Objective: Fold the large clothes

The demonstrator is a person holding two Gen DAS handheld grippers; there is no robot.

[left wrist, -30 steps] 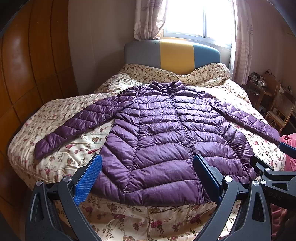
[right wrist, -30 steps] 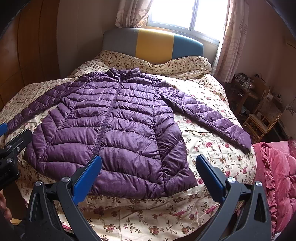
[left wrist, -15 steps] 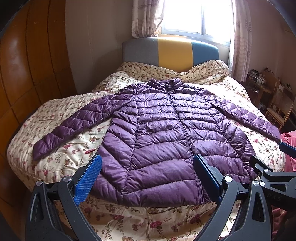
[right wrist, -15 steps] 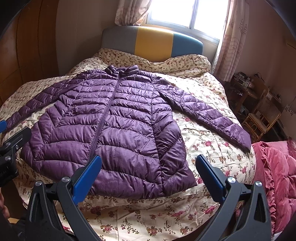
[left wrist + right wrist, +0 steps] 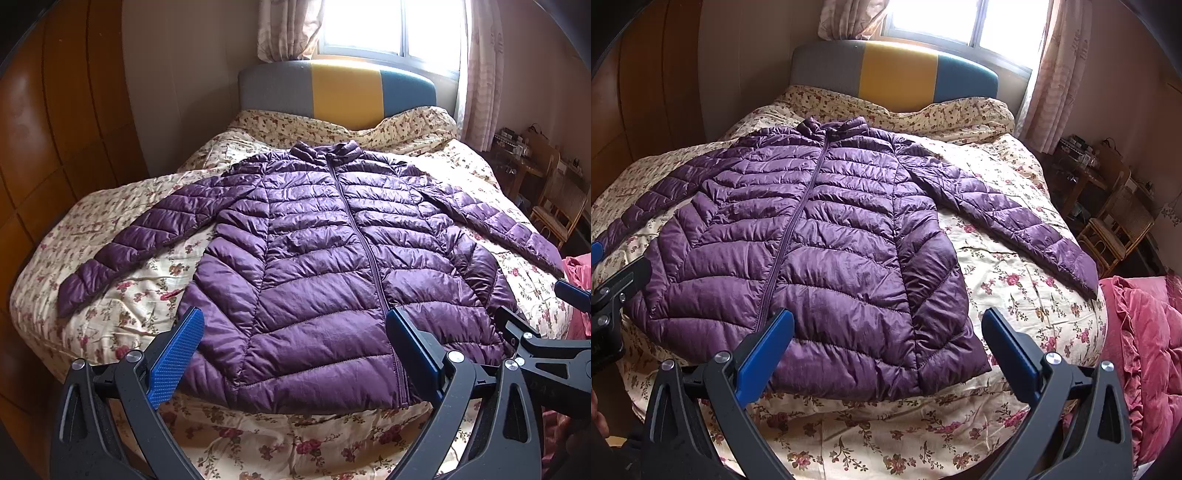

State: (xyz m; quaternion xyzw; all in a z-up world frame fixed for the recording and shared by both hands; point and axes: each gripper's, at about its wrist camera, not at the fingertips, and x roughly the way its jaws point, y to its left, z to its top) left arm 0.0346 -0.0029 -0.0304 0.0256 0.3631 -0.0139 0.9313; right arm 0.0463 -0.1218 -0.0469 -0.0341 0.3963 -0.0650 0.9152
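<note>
A purple quilted puffer jacket (image 5: pixel 325 258) (image 5: pixel 820 236) lies flat and zipped on the floral bedspread, collar toward the headboard, both sleeves spread outward. My left gripper (image 5: pixel 295 325) hovers open above the hem, left of the zipper, holding nothing. My right gripper (image 5: pixel 888 325) is open too, above the hem's right part and the right side seam, nothing between its blue pads. The jacket's left sleeve (image 5: pixel 133 240) runs toward the bed's left edge; its right sleeve (image 5: pixel 1015 218) reaches toward the right edge.
The bed (image 5: pixel 122 317) has a grey, yellow and teal headboard (image 5: pixel 343 92) under a bright window. A wooden wardrobe (image 5: pixel 44 147) stands to the left. A pink quilt (image 5: pixel 1145 350) lies at the right, with a wooden chair (image 5: pixel 1115 225) and desk beyond.
Both grippers have pulled back and risen slightly; the jacket sits a little further up in both views. The jacket itself has not moved, and the jaws stay open.
</note>
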